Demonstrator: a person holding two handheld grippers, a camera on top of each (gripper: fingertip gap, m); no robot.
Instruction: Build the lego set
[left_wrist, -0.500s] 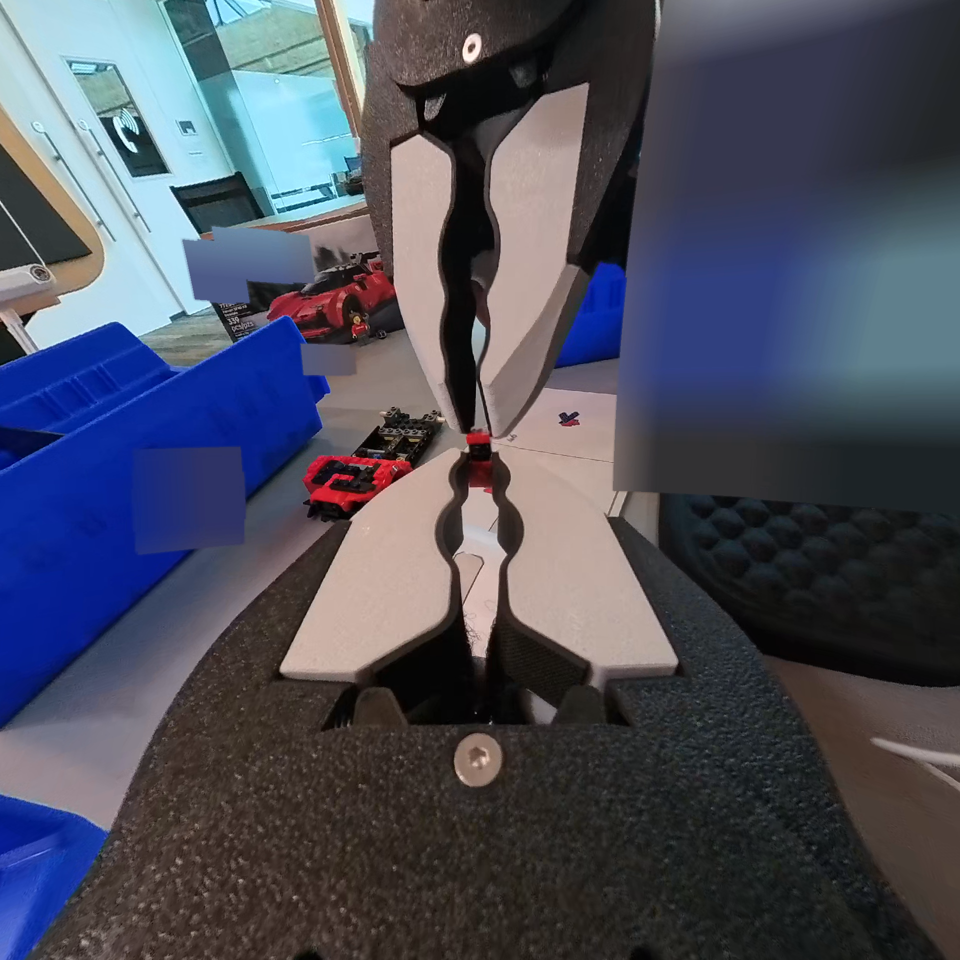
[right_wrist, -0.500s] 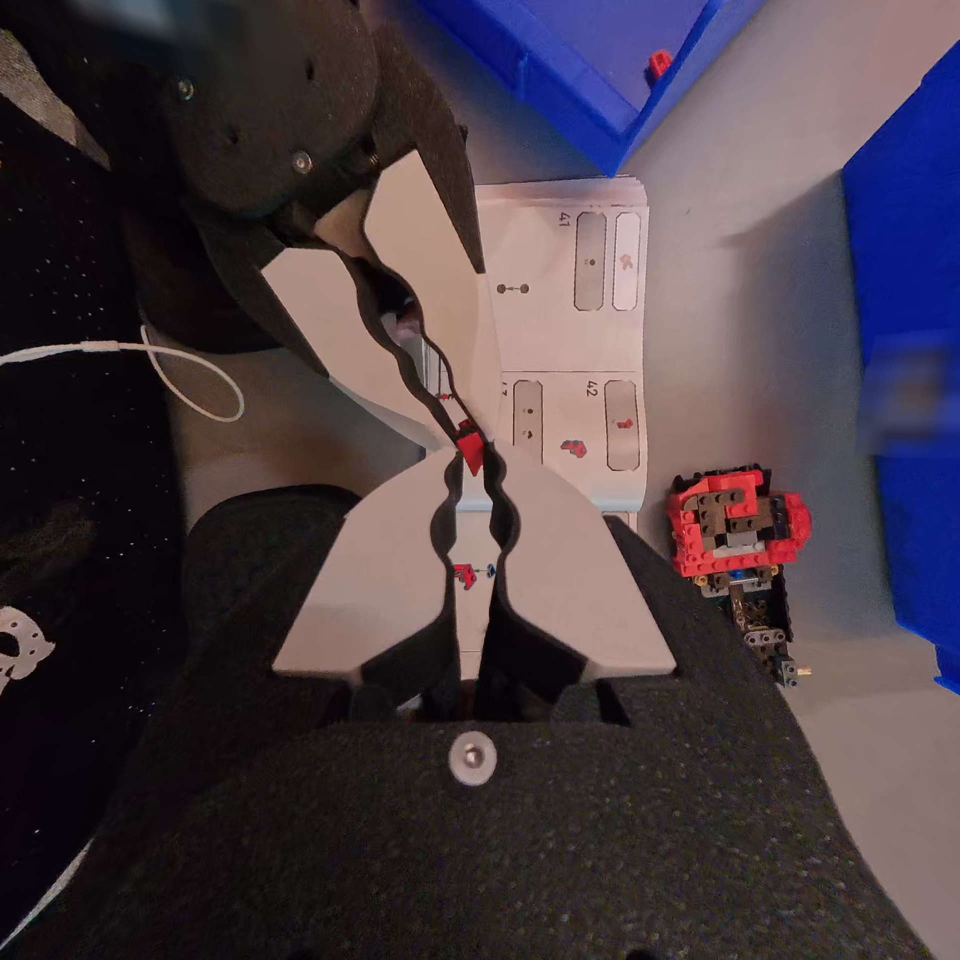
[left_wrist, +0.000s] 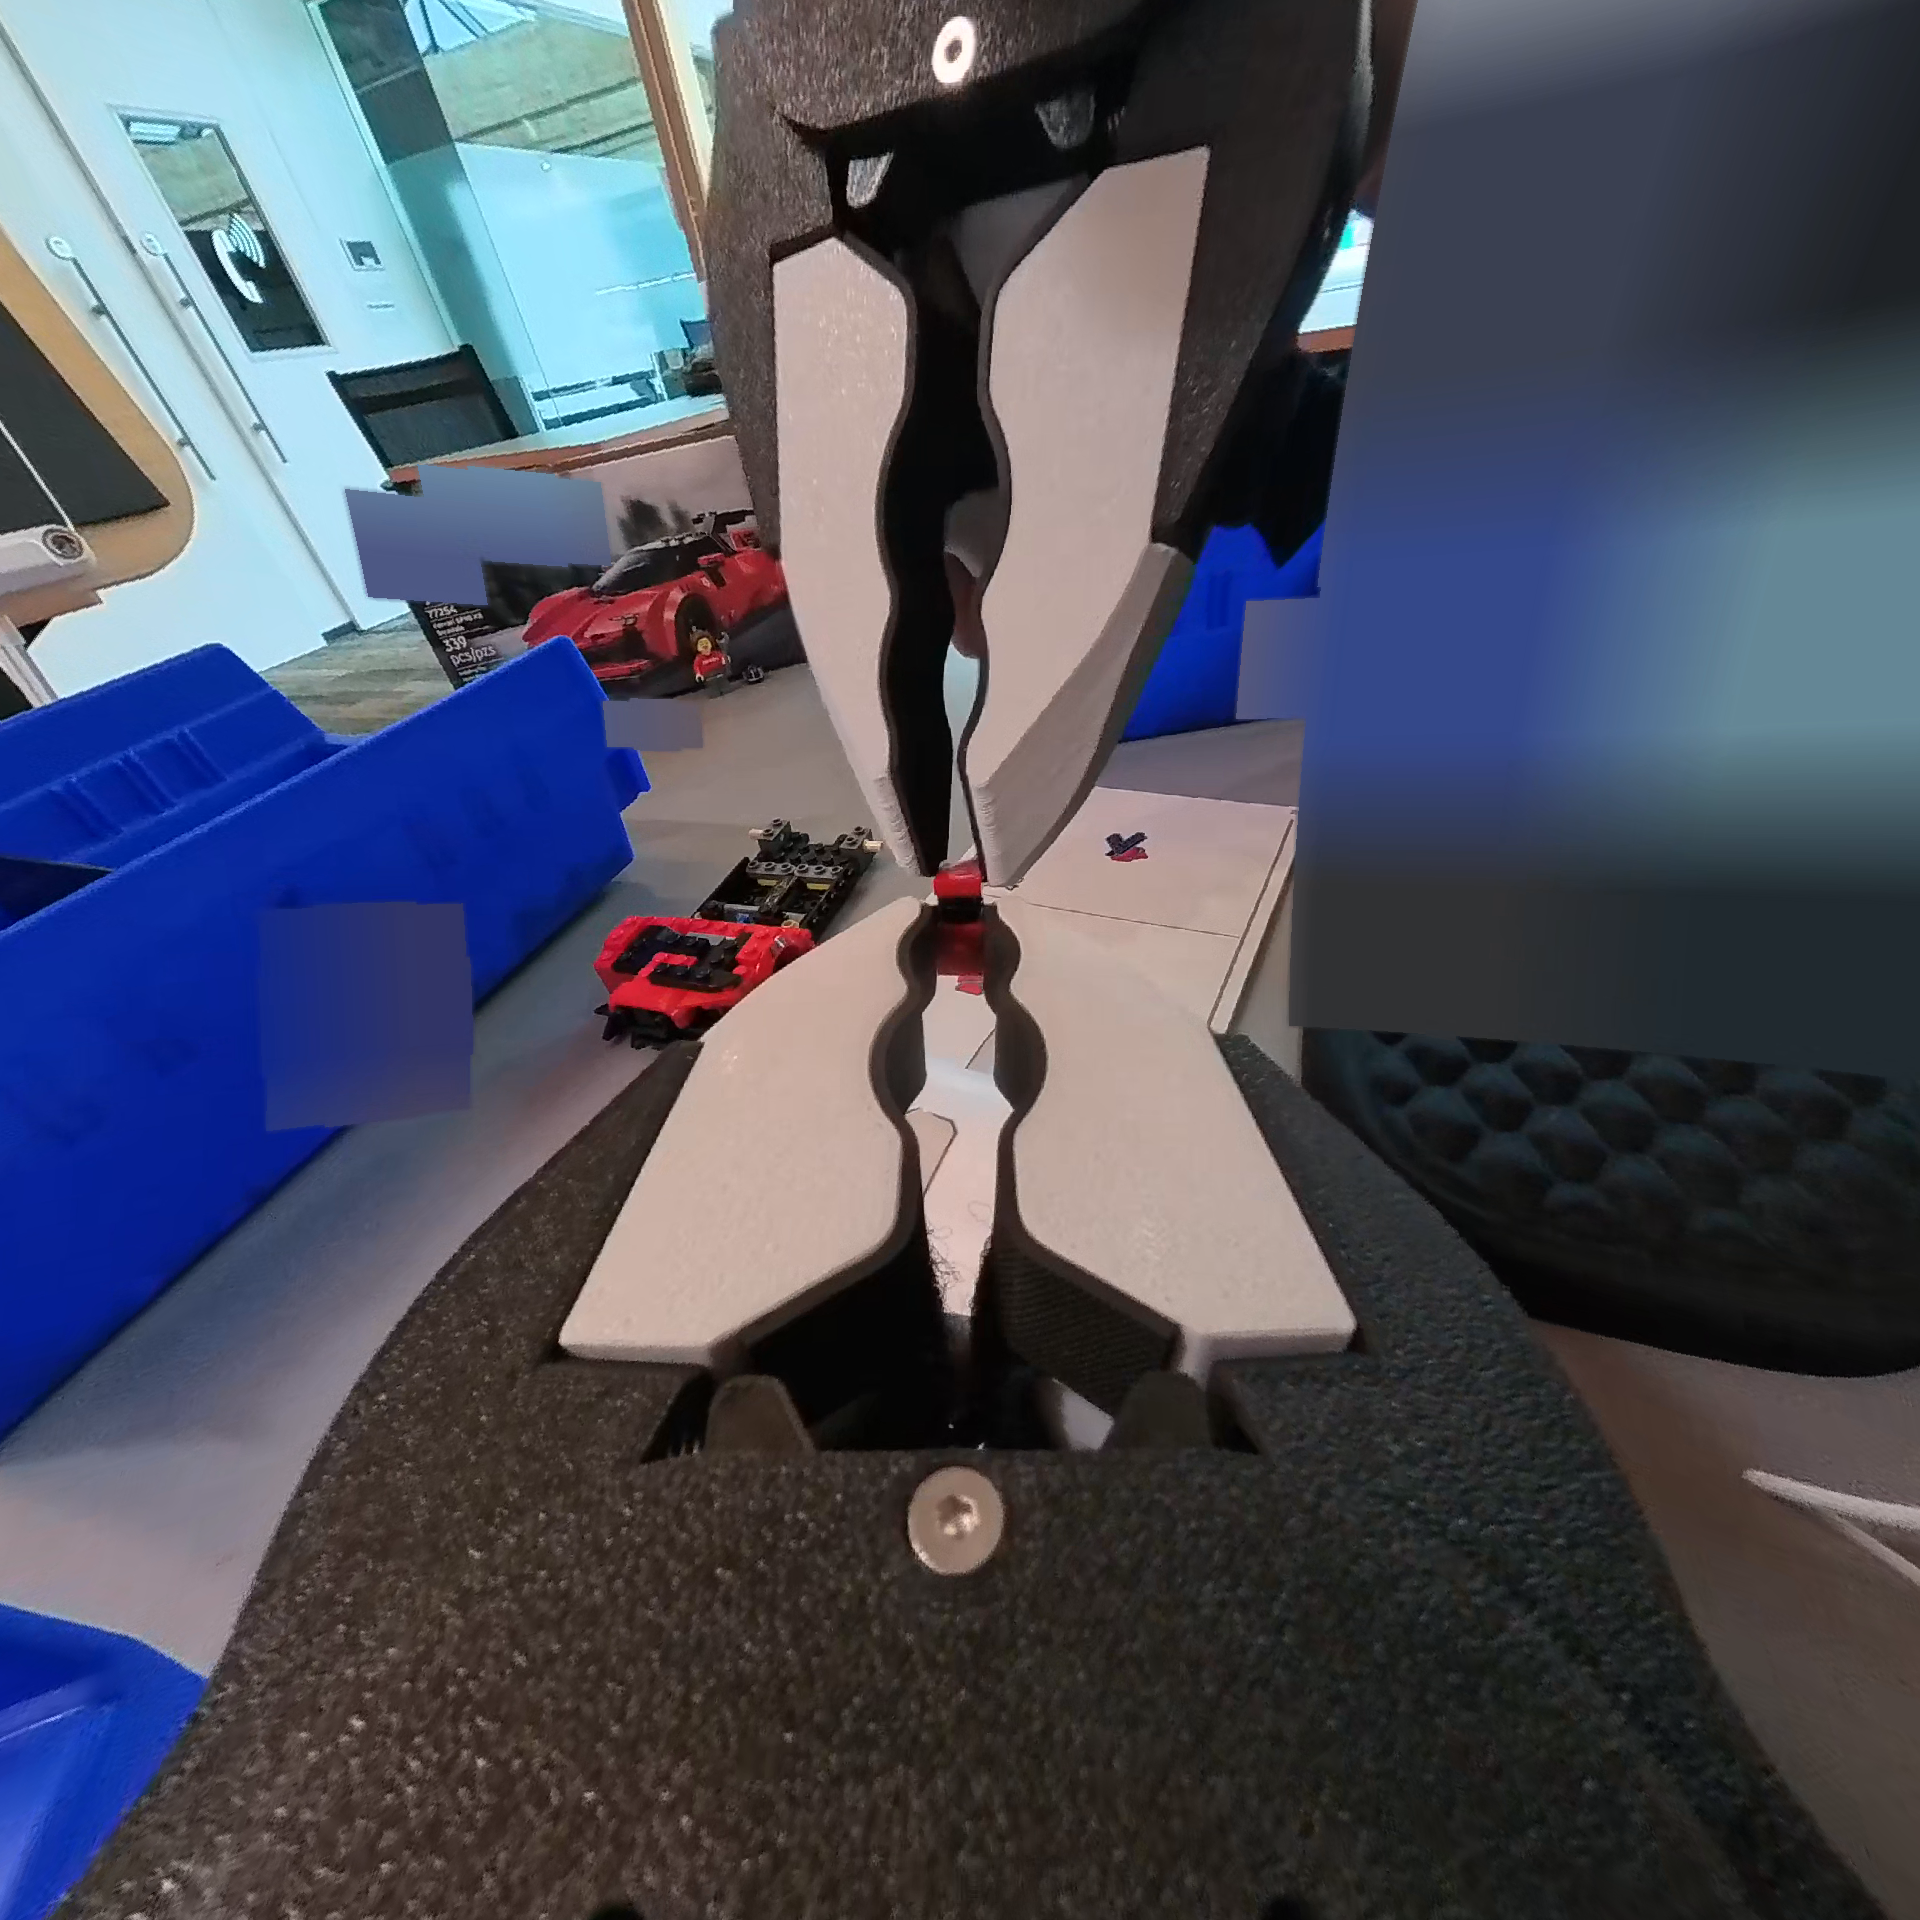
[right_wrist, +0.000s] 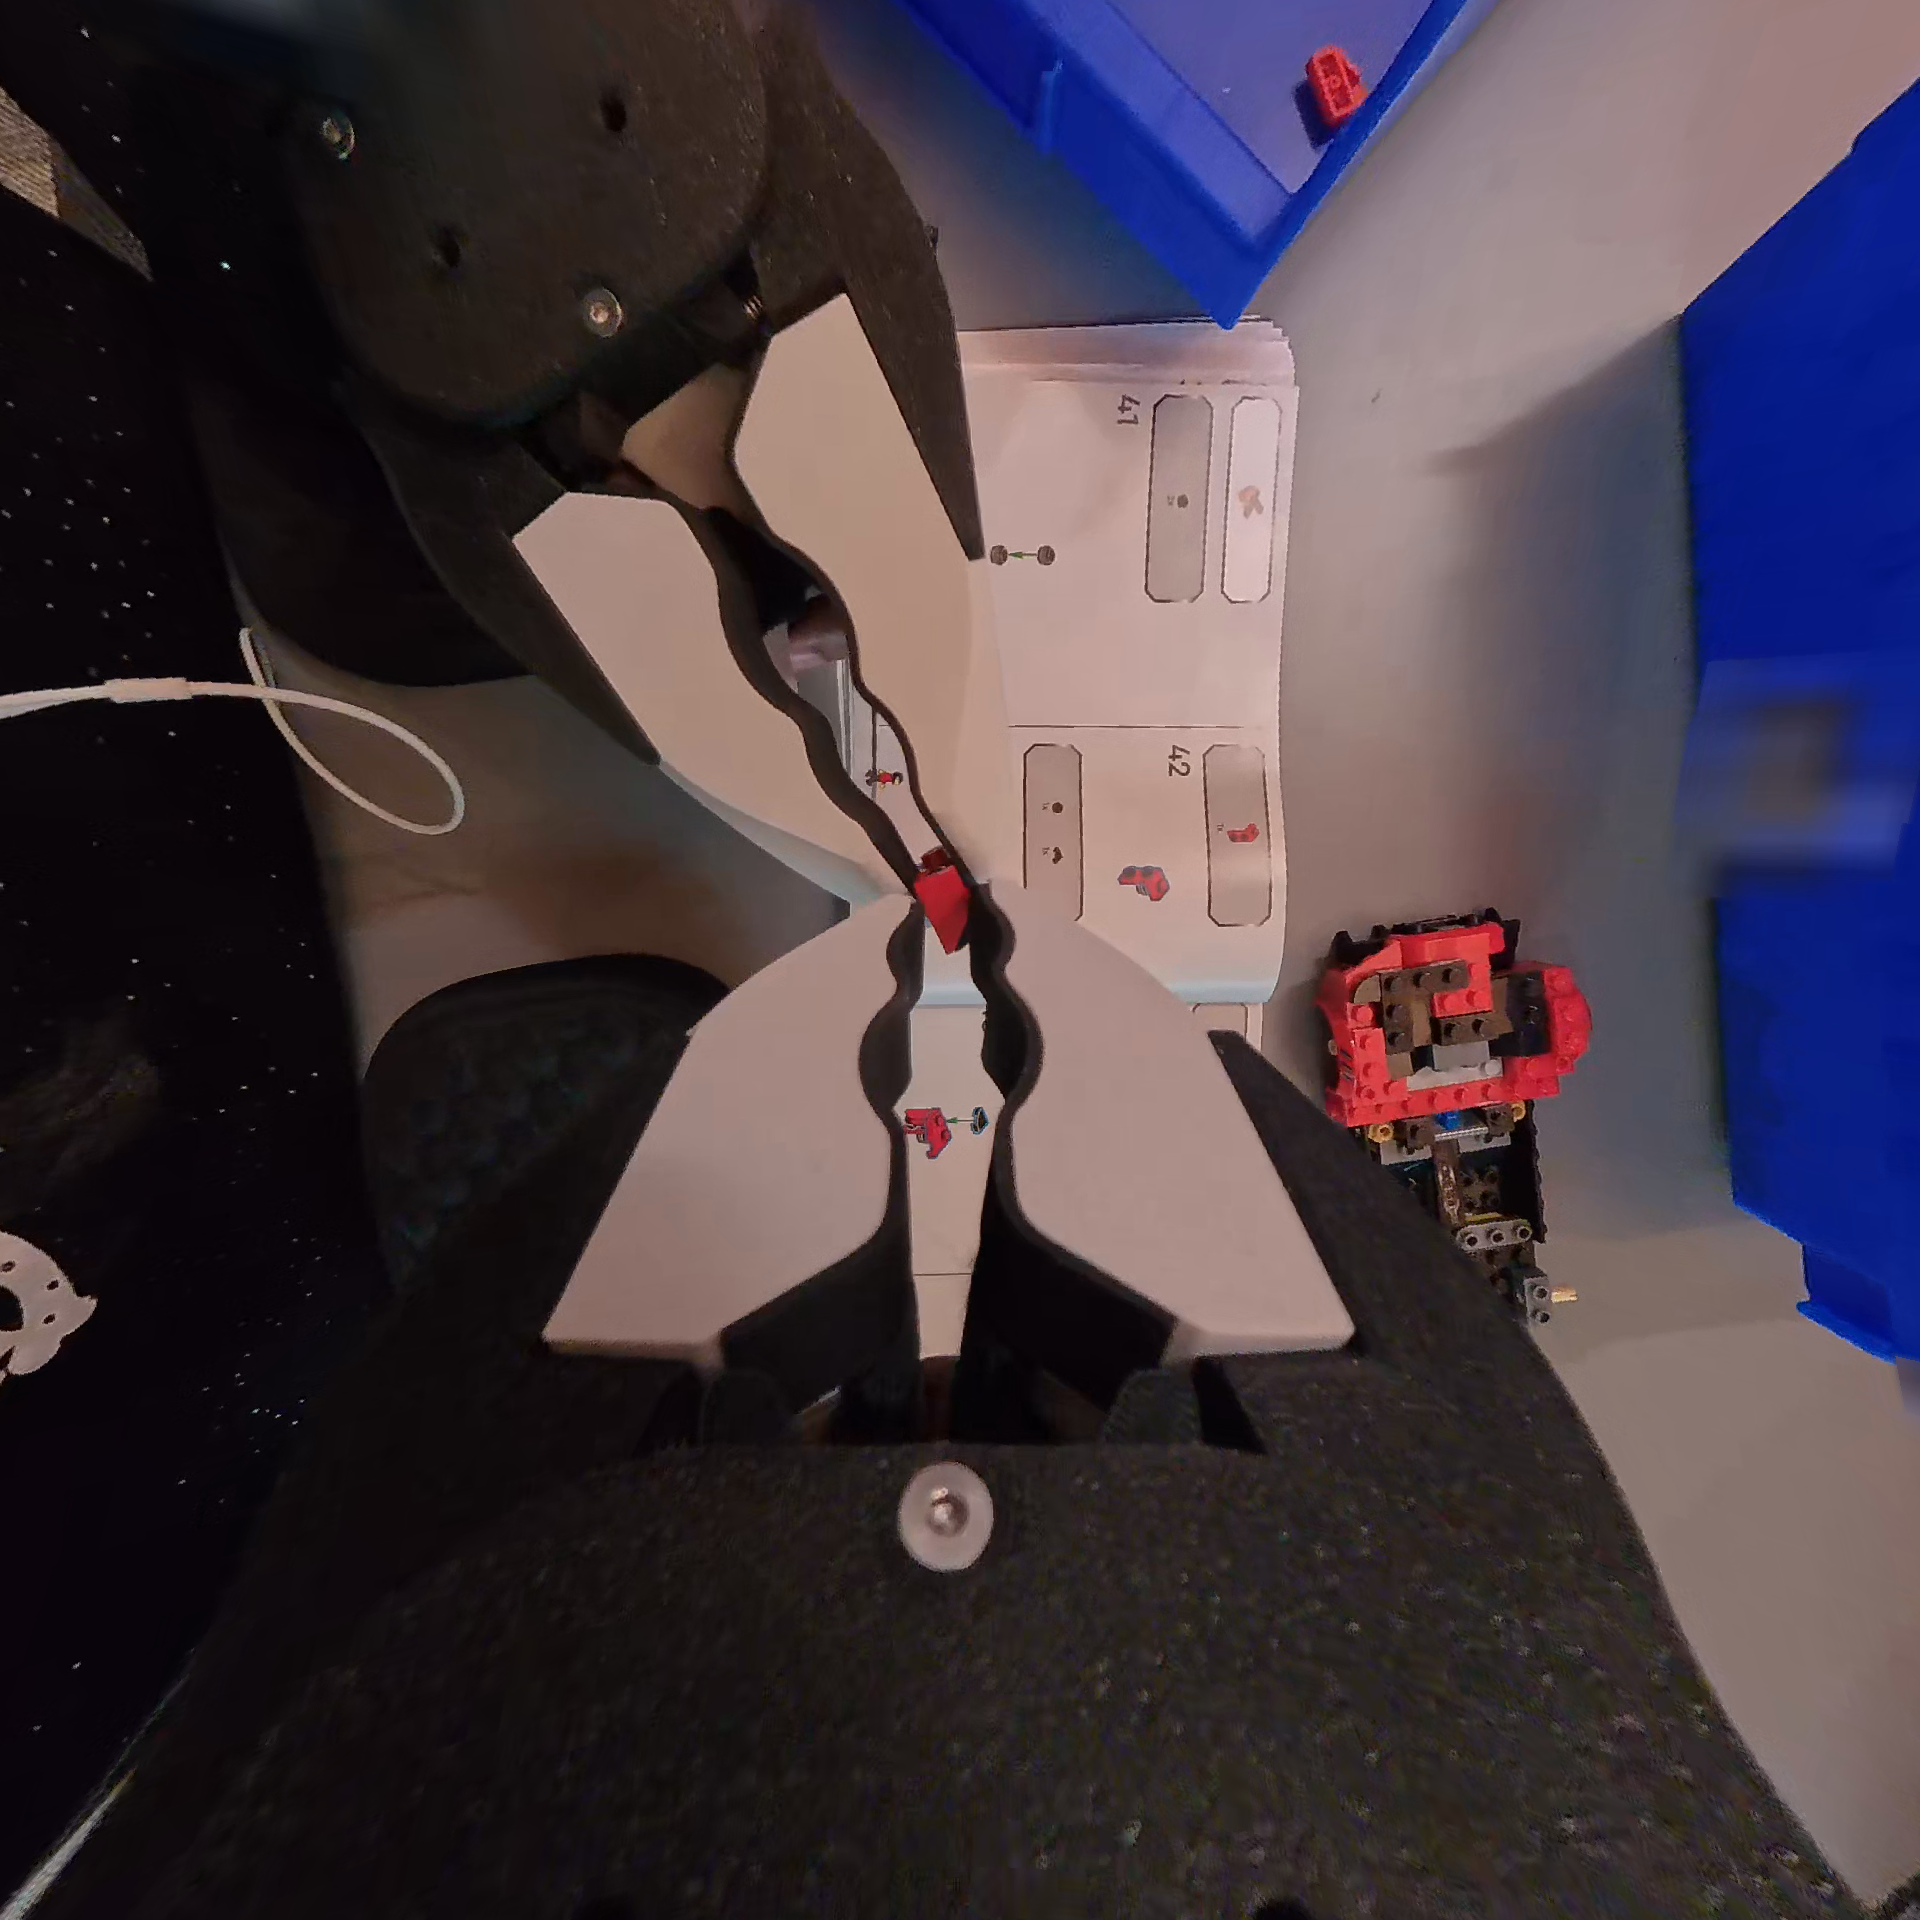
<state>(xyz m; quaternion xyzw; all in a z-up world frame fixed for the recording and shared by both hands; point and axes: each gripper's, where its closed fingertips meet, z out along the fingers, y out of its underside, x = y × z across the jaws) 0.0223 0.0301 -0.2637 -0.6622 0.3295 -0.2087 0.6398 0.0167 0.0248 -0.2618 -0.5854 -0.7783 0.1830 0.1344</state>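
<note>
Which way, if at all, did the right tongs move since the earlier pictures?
No move. In the left wrist view the right tongs sit at the same place against the partly built car.

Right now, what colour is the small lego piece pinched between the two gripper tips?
Red: the small lego piece shows best in the right wrist view.

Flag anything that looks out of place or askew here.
Nothing stands out. Both grippers pinch small red pieces tip to tip above the instruction booklet; the part-built red car sits intact on the table beside it.
</note>
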